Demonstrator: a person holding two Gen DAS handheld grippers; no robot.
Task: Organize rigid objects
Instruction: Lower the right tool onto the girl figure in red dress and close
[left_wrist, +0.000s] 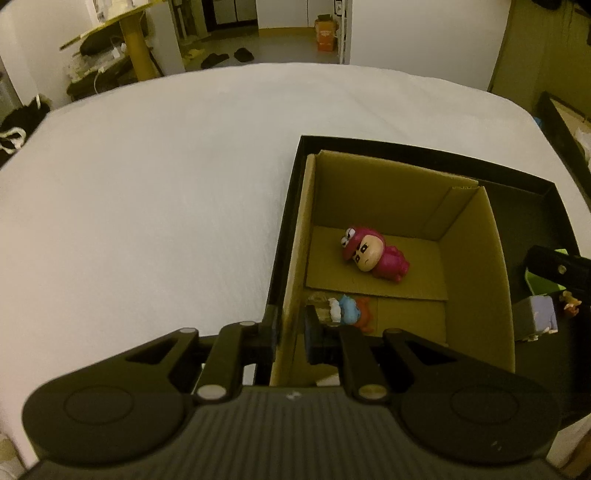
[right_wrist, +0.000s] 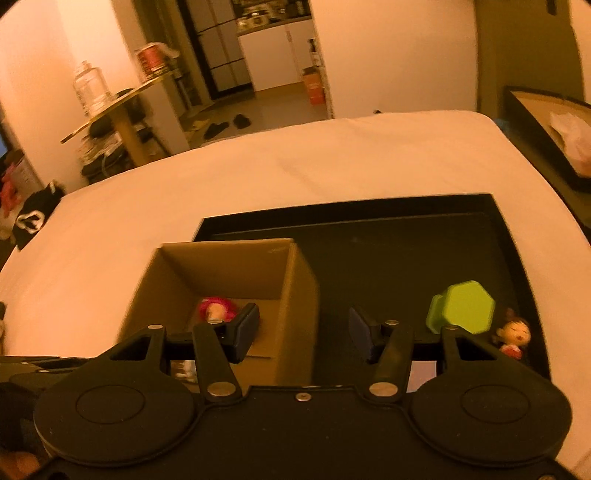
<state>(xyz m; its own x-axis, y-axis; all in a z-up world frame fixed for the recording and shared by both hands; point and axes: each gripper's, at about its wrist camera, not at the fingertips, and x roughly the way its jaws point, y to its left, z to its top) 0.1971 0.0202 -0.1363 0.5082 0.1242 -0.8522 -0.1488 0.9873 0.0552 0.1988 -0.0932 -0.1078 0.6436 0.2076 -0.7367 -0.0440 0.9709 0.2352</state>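
The right gripper (right_wrist: 303, 334) has empty, parted jaws; the green hexagonal block (right_wrist: 461, 308) lies right of them in the black tray (right_wrist: 517, 240), lower right of frame. The left gripper (left_wrist: 290, 334) is nipped on the cardboard box (left_wrist: 295, 236) wall, farther off.

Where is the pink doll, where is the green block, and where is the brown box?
Pink doll (left_wrist: 373, 256): left wrist view, on its face.
Green block (right_wrist: 463, 308): right wrist view, on its flat six-sided face.
Brown box (left_wrist: 399, 192): left wrist view, on its inner far wall.
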